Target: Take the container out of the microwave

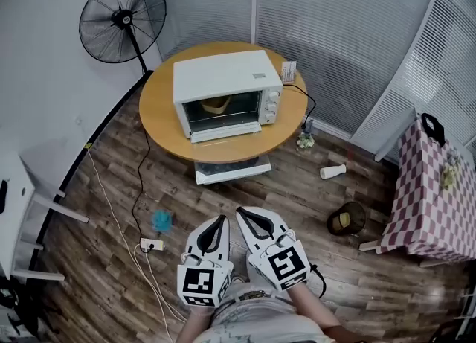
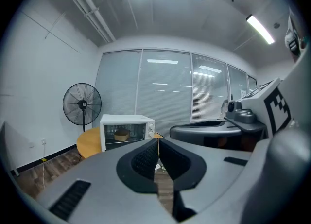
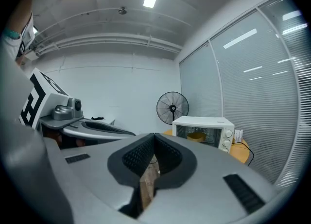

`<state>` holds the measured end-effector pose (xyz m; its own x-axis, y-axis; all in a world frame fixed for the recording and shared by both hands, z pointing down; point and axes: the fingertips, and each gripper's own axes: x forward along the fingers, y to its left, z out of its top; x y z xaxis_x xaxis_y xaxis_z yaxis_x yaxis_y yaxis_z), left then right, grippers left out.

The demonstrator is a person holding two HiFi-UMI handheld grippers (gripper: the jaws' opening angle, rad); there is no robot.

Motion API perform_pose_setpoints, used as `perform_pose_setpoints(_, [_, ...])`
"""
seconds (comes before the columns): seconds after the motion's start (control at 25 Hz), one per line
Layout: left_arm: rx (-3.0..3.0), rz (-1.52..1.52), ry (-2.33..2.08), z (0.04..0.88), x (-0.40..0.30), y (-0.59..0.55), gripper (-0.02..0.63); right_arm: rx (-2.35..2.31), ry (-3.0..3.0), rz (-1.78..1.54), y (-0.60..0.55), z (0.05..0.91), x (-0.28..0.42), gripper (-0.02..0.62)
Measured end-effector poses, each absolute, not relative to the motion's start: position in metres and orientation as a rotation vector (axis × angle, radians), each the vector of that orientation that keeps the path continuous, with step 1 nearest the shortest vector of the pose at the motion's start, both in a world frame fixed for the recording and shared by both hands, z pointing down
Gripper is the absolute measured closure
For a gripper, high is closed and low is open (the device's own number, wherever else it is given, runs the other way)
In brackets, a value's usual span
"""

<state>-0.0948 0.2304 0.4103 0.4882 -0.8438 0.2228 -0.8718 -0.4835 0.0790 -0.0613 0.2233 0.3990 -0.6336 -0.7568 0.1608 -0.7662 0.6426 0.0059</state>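
Here both tools sit at the bottom centre of the head view, side by side over the wooden floor (image 1: 111,178) and well apart from the round table (image 1: 160,114). The left hand-held gripper (image 1: 221,219) has its jaws pressed together at the tips, nothing between them; its own view shows the dark pads meeting in a thin seam (image 2: 158,141). The right hand-held gripper (image 1: 242,212) is likewise closed and empty, its pads touching at the tip (image 3: 154,135). The container (image 1: 216,103), a small tan bowl, sits inside the white microwave (image 1: 223,72) on the table in the upper middle of the frame, visible through the microwave's front. A standing fan (image 1: 123,18) is at the upper left.
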Motion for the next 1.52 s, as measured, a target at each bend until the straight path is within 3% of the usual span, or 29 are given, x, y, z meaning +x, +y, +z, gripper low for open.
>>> perform_pose_setpoints(0.48, [2.503,0.199,-1.546,0.401,-0.081,0.136,0.591,1.152,-2.759,0.085,0.131,0.393,-0.055,0.601])
perform_pose_setpoints(1.52, [2.406,0.208,-1.624,0.41,-0.026,0.068,0.591,1.1,-2.806,0.144,0.057,0.405,0.008,0.601])
